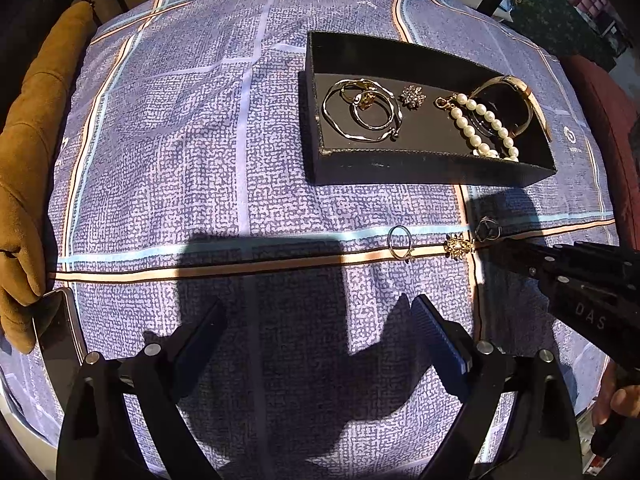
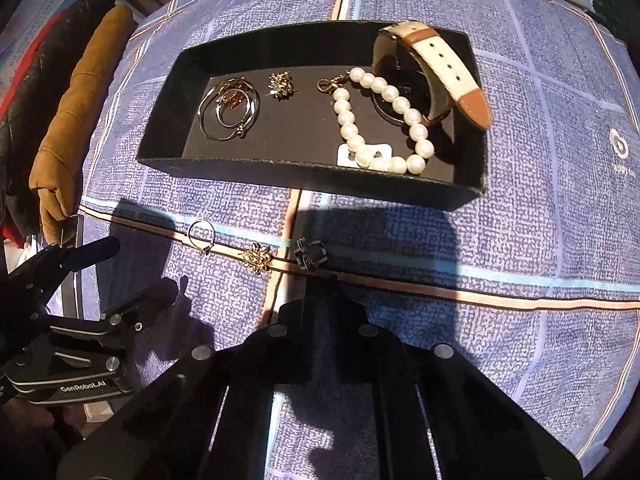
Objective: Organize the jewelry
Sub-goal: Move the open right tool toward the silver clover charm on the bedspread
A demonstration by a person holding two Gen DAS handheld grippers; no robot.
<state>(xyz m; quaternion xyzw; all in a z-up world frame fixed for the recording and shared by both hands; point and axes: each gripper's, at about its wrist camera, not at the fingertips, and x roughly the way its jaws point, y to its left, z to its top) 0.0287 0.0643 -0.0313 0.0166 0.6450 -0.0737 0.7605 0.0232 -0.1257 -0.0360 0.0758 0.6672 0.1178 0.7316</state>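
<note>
In front of the tray: three loose pieces lie in a row on the cloth-covered desk (image 1: 180,160), along a tan stripe, near the tray's front wall but clear of it.

Tray: a black tray (image 2: 304,178) already holds hoop bangles (image 2: 228,110), a sparkly brooch (image 2: 282,85), a pearl bracelet (image 2: 380,120) and a watch (image 2: 432,68).

Loose pieces: a thin ring (image 2: 201,236) lies farthest toward the tray's left end, a gold leaf brooch (image 2: 257,258) in the middle, and a small dark ring (image 2: 311,257) toward the tray's right.

Right gripper: the right gripper (image 2: 320,280) sits just short of the dark ring, its fingers drawn close together and holding nothing that can be seen; the tips are in shadow, so contact with the ring cannot be told.

Left gripper: the left gripper (image 1: 320,312) hangs over the cloth on the near side of the stripe, fingers spread wide and empty.

Step in hand: most likely picking up the dark ring to carry it into the tray.

Doing it well: the fingers should part enough to straddle the ring, come down low to the cloth and close across its band, not its edge, since so small a piece may skid or snag the fabric.

Placing: the bare patch of tray floor between the brooch and the pearls looks the safest spot.

Risk: brushing the gold leaf brooch just beside the ring.
</note>
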